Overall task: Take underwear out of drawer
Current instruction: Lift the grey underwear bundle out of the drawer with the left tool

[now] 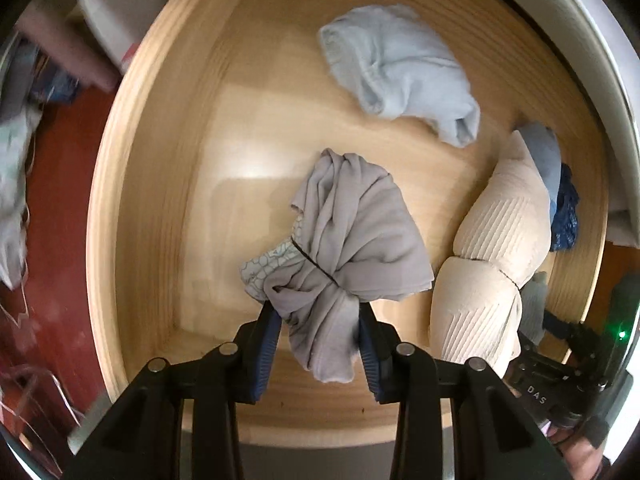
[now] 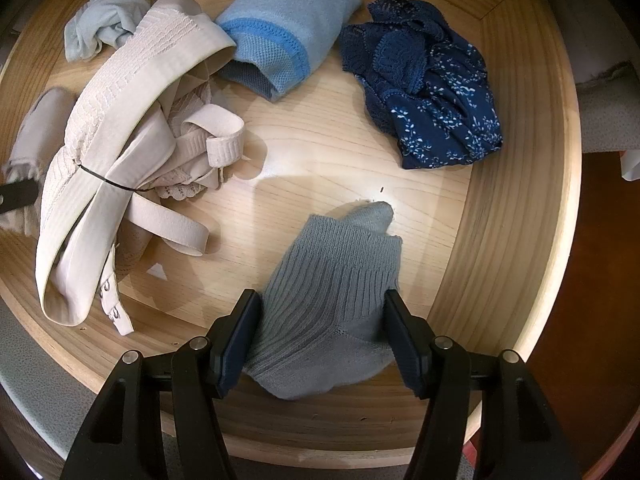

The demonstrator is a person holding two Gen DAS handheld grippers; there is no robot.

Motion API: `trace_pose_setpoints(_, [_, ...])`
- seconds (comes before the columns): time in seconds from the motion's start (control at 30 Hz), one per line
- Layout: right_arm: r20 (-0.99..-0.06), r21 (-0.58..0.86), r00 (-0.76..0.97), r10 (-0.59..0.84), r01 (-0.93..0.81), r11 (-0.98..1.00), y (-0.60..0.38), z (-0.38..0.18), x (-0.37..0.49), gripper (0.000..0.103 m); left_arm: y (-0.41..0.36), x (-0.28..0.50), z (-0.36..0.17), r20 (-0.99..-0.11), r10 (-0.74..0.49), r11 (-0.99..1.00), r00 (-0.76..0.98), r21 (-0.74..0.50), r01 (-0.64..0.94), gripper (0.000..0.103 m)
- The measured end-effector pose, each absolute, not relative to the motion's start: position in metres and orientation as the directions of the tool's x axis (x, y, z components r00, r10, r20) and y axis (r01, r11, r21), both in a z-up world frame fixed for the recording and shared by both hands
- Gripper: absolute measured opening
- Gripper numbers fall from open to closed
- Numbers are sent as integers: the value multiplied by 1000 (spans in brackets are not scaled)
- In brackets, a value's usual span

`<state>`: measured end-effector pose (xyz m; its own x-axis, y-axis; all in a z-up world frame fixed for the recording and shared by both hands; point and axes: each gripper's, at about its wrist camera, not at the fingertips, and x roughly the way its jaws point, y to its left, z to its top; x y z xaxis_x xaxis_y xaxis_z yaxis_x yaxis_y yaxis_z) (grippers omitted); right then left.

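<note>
The open wooden drawer (image 1: 160,160) holds several garments. My left gripper (image 1: 317,308) is shut on a grey underwear bundle (image 1: 352,220) tied with a thin black band, which hangs above the drawer floor. Behind it lies a pale blue garment (image 1: 400,72), and a beige bra (image 1: 492,248) is to the right. My right gripper (image 2: 320,298) points down into the drawer, shut on a grey-blue ribbed sock (image 2: 332,280). Blue underwear (image 2: 288,16), navy lace underwear (image 2: 424,92) and the beige bra (image 2: 120,140) lie beyond it.
The drawer wall (image 2: 500,240) curves around close to the right gripper. A red-brown floor (image 1: 60,200) with loose clothes (image 1: 12,160) lies left of the drawer. A white furniture edge (image 1: 560,20) runs along the drawer's far right.
</note>
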<state>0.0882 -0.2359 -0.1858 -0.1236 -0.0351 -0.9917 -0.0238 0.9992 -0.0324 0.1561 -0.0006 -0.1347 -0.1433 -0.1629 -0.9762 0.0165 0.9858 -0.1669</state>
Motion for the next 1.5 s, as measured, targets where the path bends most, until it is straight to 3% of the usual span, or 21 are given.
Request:
trace_pose_setpoints(0.3, [-992, -32, -123, -34, -23, 999, -236, -186, 88, 61, -1, 141, -118, -980, -178, 979, -84, -185, 81, 55])
trace_pose_setpoints(0.6, [-992, -32, -124, -35, -25, 999, -236, -186, 88, 61, -23, 156, -88, -995, -89, 936, -46, -100, 336, 57])
trace_pose_setpoints(0.87, [-992, -31, -124, -34, -24, 999, -236, -186, 89, 61, -60, 162, -127, -991, -64, 925, -121, -104, 365, 57])
trace_pose_setpoints(1.03, [-991, -26, -131, -30, -25, 999, -236, -186, 89, 61, -65, 161, -145, -988, -69, 935, -140, -113, 337, 67])
trace_pose_setpoints(1.23, [-991, -26, -131, -29, -25, 999, -236, -186, 88, 61, -71, 159, -162, -984, -61, 949, -169, -110, 295, 67])
trace_pose_setpoints(1.27, [-991, -26, -131, -29, -25, 999, -236, -186, 89, 61, -73, 157, -163, -987, -50, 952, -156, -94, 290, 66])
trace_pose_setpoints(1.3, [-991, -26, -131, -30, -26, 999, -236, -186, 88, 61, -71, 156, -163, -987, -55, 954, -153, -97, 285, 57])
trace_pose_setpoints(1.5, [-991, -26, -131, -29, -25, 999, -236, -186, 88, 61, -52, 156, -147, -990, -67, 961, -123, -97, 258, 49])
